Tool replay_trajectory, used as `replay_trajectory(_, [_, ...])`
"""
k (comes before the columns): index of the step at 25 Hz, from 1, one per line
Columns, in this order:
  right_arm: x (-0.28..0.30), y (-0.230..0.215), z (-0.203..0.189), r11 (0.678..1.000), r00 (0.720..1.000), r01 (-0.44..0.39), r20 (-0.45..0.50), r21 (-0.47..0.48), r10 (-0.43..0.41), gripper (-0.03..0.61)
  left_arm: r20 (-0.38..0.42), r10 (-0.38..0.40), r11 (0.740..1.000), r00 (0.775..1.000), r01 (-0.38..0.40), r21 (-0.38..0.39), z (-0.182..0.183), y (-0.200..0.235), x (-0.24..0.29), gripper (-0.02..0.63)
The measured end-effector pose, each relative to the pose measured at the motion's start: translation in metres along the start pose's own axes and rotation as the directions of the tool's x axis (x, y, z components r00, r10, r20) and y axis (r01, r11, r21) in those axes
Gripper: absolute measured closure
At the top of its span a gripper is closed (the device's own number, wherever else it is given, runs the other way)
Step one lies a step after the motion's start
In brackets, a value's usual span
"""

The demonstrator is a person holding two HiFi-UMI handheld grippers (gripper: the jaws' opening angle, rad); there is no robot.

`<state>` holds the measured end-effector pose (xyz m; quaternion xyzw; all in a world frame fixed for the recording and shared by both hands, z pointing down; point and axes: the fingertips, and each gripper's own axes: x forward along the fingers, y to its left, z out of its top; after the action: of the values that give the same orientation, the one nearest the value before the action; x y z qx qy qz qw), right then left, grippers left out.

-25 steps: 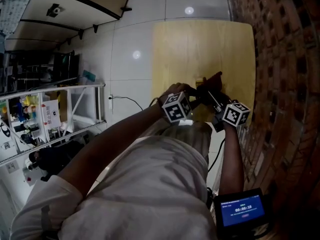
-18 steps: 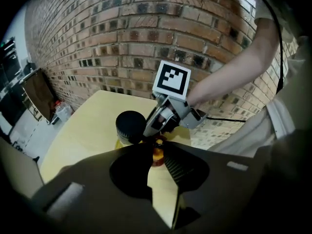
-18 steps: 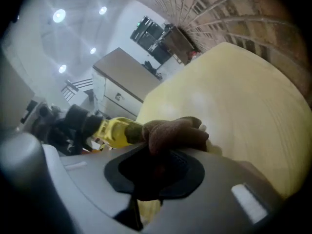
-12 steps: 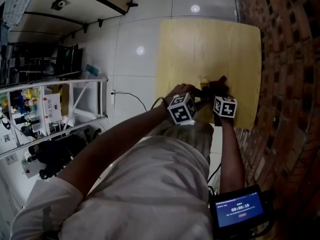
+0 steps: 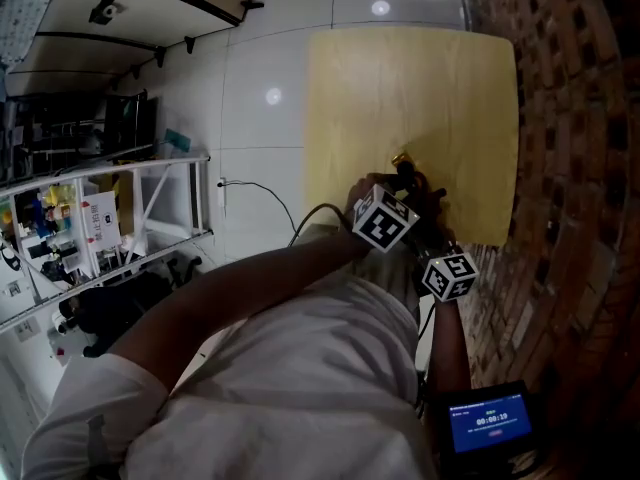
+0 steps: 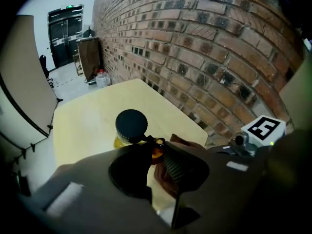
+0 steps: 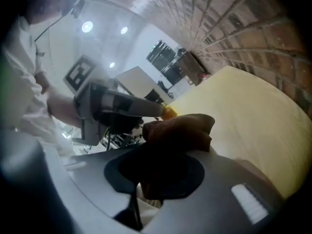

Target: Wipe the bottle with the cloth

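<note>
Both tools grip narrowly: left gripper (image 6: 158, 149) pinches the bottle (image 6: 130, 126) steady (cap up), so the cloth (image 7: 181, 128) clamped in right gripper (image 7: 163, 155) can rub it.

Table (image 5: 400, 78) pale smooth matt wood, cloth (image 7: 183, 130) brown and fuzzy, bottle (image 6: 121, 141) translucent yellow with matt black cap (image 6: 131, 122), wall (image 6: 204, 48) rough brick, floor (image 5: 260, 128) glossy tile.

Pale wooden table (image 5: 400, 78) stands beside brick wall (image 5: 575, 118).
</note>
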<state>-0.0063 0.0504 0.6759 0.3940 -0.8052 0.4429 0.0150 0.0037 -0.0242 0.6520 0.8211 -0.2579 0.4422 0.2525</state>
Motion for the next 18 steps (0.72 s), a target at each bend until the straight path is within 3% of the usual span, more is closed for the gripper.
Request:
replay_trajectory(2, [0.01, 0.001, 0.002, 0.999, 1.0, 0.008, -0.01, -0.037, -0.008, 0.51, -0.009, 0.027, 1.0, 1.0, -0.027, -0.015, -0.001, 0.0, 0.005, 0.531])
replay_trajectory(5, [0.027, -0.021, 0.006, 0.998, 0.997, 0.07, -0.022, -0.007, -0.07, 0.51, -0.024, 0.031, 0.999, 0.999, -0.031, -0.036, -0.001, -0.002, 0.004, 0.531])
replay_trajectory(8, [0.04, -0.037, -0.002, 0.993, 0.988, 0.103, -0.113, -0.05, -0.108, 0.509, -0.024, 0.038, 0.995, 0.999, -0.04, -0.087, 0.001, 0.002, 0.002, 0.532])
replay_trajectory(11, [0.058, -0.061, -0.021, 0.981, 0.958, 0.182, -0.216, -0.062, -0.191, 0.509, -0.052, 0.054, 0.981, 0.997, -0.062, -0.184, 0.0, 0.011, 0.006, 0.529])
replay_trajectory(14, [0.071, -0.085, -0.036, 0.95, 0.911, 0.31, -0.278, -0.023, -0.304, 0.508, -0.068, 0.057, 0.964, 0.996, -0.073, -0.257, -0.001, 0.012, 0.01, 0.528])
replay_trajectory(16, [0.072, -0.086, -0.03, 0.92, 0.884, 0.391, -0.265, -0.032, -0.385, 0.508, -0.076, 0.059, 0.95, 0.995, -0.079, -0.304, -0.003, 0.011, 0.007, 0.526])
replay_trajectory(18, [0.072, -0.074, -0.025, 0.918, 0.894, 0.397, -0.223, -0.015, -0.39, 0.508, -0.092, 0.057, 0.935, 0.994, -0.086, -0.345, -0.007, 0.013, 0.003, 0.525])
